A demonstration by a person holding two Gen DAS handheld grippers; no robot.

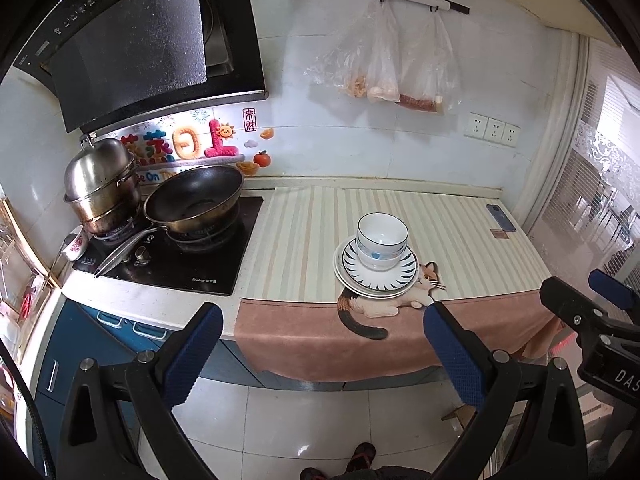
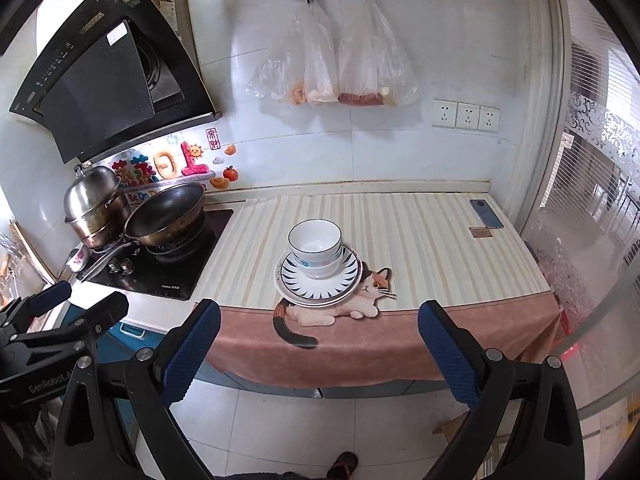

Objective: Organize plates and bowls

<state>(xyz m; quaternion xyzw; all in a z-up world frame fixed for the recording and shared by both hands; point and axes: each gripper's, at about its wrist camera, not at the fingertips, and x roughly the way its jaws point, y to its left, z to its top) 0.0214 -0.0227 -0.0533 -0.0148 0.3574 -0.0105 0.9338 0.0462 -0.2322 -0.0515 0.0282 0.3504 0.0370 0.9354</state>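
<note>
At centre of both views: a stack of dishes stands on the surface [image 1: 304, 236], near its front edge.
Plates: the plates [image 1: 376, 276] [image 2: 318, 284] lie stacked at the bottom; the top one has a dark blue rayed rim, and plainer white rims show beneath it.
Bowls: the bowls [image 1: 382, 240] [image 2: 316, 246] sit nested and upright on the plates, white with a thin dark rim line.
Cloth: a striped cloth [image 2: 420, 240] covers the surface, with a pink band hanging over the front edge; a printed cat [image 2: 360, 300] lies partly under the plates.
Left gripper: the left gripper [image 1: 324, 344] sits at the bottom of its own view, over the floor and short of the surface; its blue-padded fingers [image 1: 196, 344] are spread wide apart with nothing between them. It also shows at the lower left of the right wrist view [image 2: 76, 300].
Right gripper: the right gripper [image 2: 320, 344] sits at the bottom of its own view, likewise well apart from the stack; its fingers [image 2: 444, 352] are spread wide and hold nothing. It also shows at the right edge of the left wrist view [image 1: 588, 296].
Left of frame: a stove [image 1: 176, 256] carries a dark wok [image 1: 196, 200] and a steel pot [image 1: 100, 184], under a black hood [image 1: 132, 40].
Upper wall: plastic bags [image 2: 332, 68] hang from a rail, with sockets [image 2: 466, 116] to their right.
Right of surface: a phone [image 2: 486, 214] lies near the back corner.
</note>
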